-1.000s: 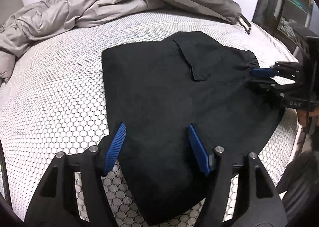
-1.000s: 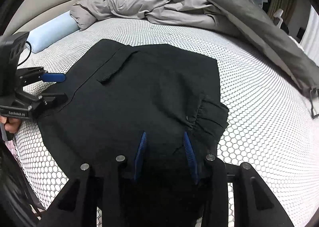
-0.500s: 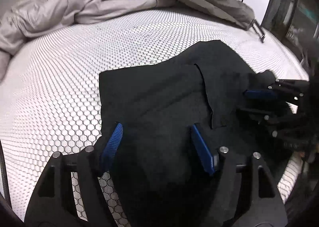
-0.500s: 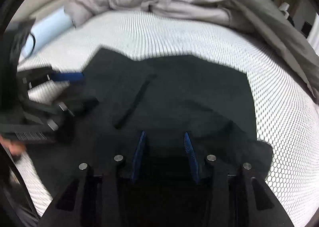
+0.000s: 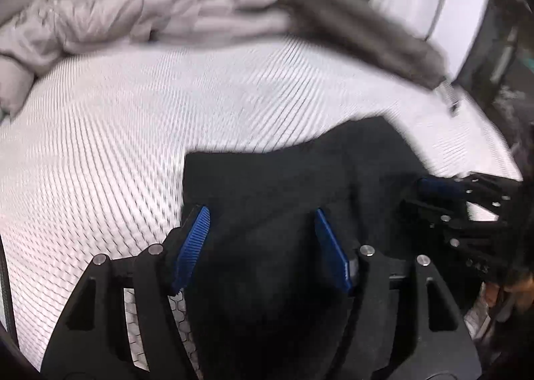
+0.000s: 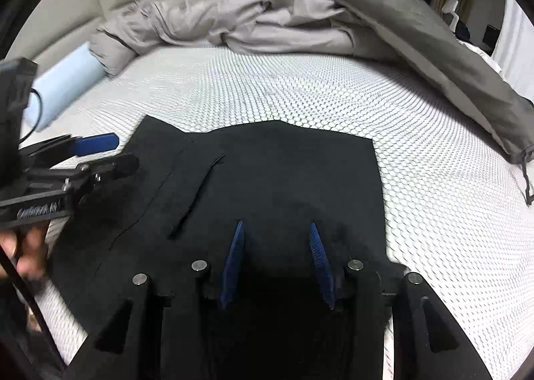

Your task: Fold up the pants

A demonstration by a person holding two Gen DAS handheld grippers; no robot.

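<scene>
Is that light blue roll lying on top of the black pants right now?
No. The light blue roll lies on the mattress beside the grey bedding, clear of the black pants.

Your left gripper angles down, jaws wide; your right gripper alongside, jaws narrower, both parted.

We find almost nothing we can read. On the side of the left gripper, at the left of the right wrist view, we see a line of white lettering, too blurred to make out. No other text, number or sign shows.
</scene>
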